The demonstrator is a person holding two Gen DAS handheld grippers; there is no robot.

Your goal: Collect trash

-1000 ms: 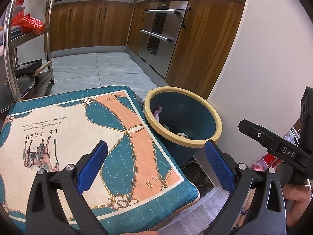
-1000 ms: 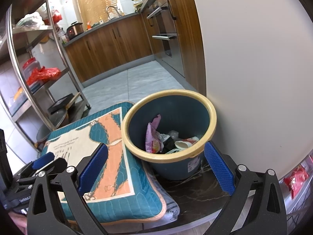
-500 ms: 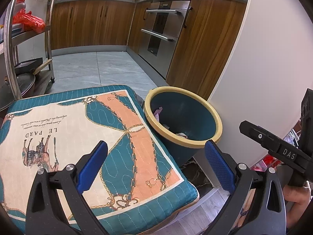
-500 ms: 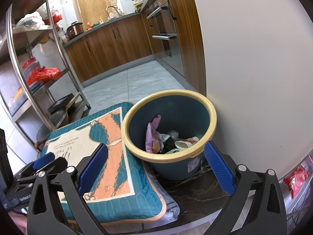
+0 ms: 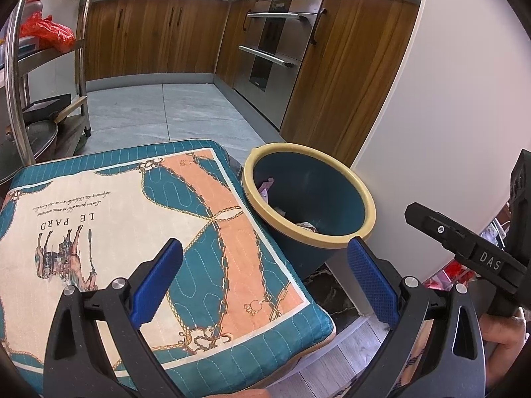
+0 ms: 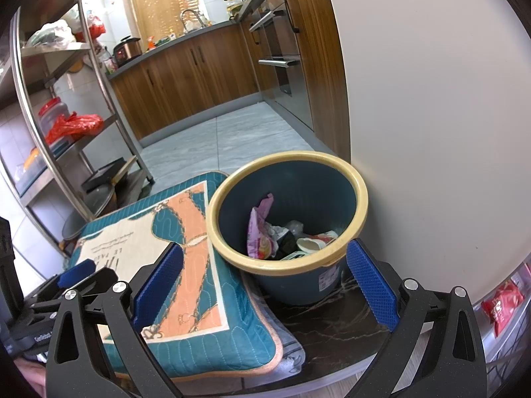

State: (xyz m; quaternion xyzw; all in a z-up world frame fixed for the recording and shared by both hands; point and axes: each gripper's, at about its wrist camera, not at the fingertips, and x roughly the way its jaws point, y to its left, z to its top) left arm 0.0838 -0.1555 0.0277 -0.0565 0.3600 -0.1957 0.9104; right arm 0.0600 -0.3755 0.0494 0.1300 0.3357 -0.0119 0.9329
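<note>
A dark blue bin with a yellow rim [image 6: 332, 162] [image 5: 312, 237] stands on a dark marble ledge against a white wall. Inside lie a pink wrapper [image 6: 260, 229], a white cup [image 6: 312, 242] and other crumpled trash. My right gripper [image 6: 264, 285] is open and empty, just in front of the bin. My left gripper [image 5: 264, 282] is open and empty, over the front corner of a teal and orange cushion [image 5: 132, 219], left of the bin. The right gripper's body shows at the right edge of the left wrist view [image 5: 464, 242].
The cushion [image 6: 186, 282] lies left of the bin on the ledge [image 6: 332, 328]. A steel shelf rack [image 6: 66, 126] with a red bag stands at the left. Wooden cabinets and an oven [image 5: 275, 53] line the far side of a grey tiled floor. A red packet [image 6: 501, 305] lies lower right.
The left wrist view has shifted very slightly; the bin and cushion stay in place. Both grippers remain open and nearly still.
</note>
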